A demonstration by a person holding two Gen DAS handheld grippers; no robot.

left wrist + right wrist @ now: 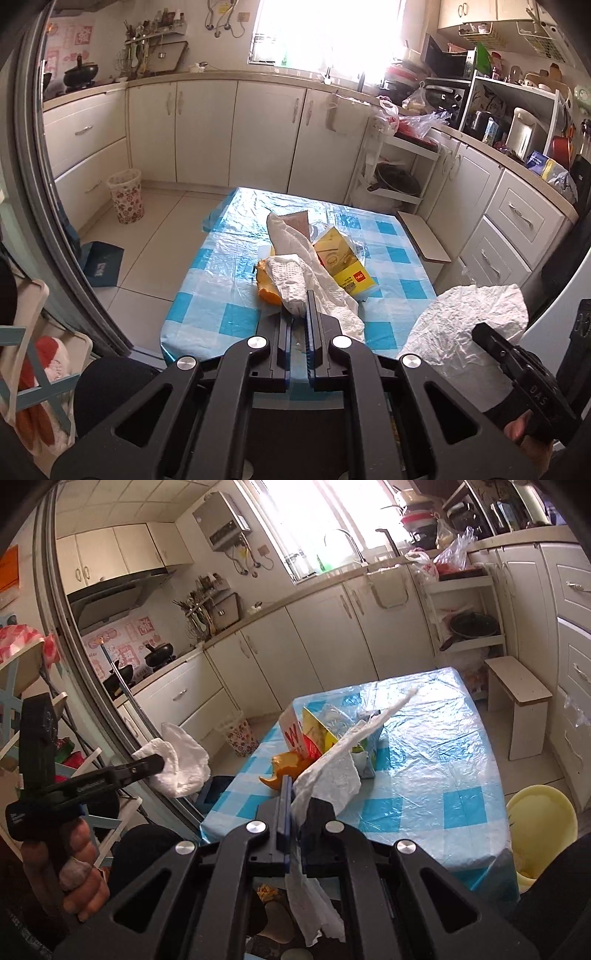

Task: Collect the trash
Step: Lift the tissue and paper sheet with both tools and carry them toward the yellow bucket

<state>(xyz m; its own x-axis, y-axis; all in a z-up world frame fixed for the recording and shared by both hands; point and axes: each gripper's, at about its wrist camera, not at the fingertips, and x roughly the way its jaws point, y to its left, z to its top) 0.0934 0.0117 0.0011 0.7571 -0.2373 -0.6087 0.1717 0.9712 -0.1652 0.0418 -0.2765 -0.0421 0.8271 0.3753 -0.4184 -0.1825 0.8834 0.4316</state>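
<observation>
My left gripper (300,300) is shut on a white paper towel (291,280), held above the near end of the blue checked table (229,317). It also shows in the right wrist view (162,763), shut on the crumpled towel (183,768). My right gripper (295,794) is shut on another white paper towel (328,779); it shows in the left wrist view (480,332) with its towel (465,325). On the table lie orange peel (267,290), a yellow carton (345,264) and other wrappers.
A patterned waste bin (126,195) stands on the floor left of the table. A low white stool (519,698) and a yellow chair (539,823) are to the right. Cabinets line the walls.
</observation>
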